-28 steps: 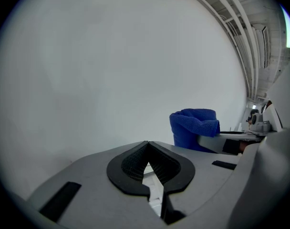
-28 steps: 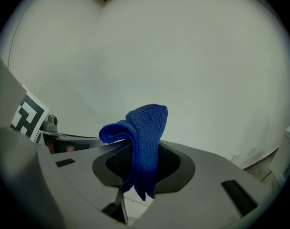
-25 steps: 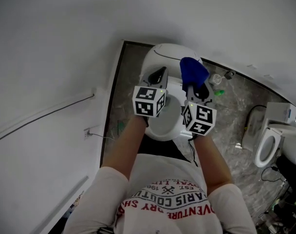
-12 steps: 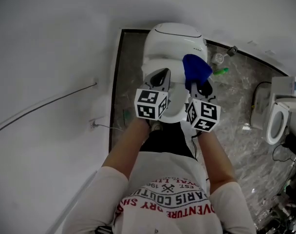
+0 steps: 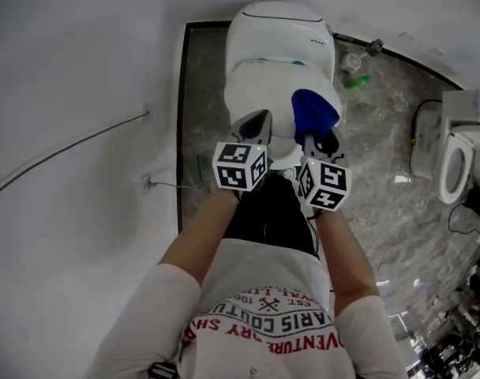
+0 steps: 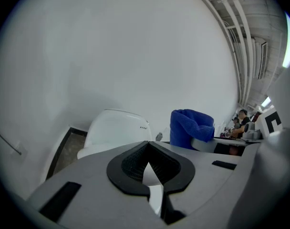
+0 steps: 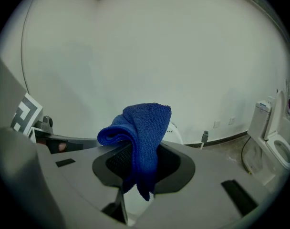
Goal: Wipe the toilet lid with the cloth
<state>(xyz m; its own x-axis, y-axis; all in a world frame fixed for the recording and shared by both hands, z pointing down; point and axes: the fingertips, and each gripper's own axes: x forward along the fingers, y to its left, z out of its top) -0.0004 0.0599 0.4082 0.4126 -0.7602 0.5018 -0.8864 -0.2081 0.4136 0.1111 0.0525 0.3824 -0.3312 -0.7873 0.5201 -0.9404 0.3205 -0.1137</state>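
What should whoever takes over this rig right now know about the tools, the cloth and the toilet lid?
Left tool: shut, nothing in it, held over the front left of the toilet lid.
Right tool: shut on the blue cloth, which bunches up past the jaws over the lid's right side.
Lid: closed, straight ahead of the person.
Done: cloth is gripped and at the toilet.
Left: contact between cloth and lid cannot be told; likely press the cloth down and wipe across the whole lid.
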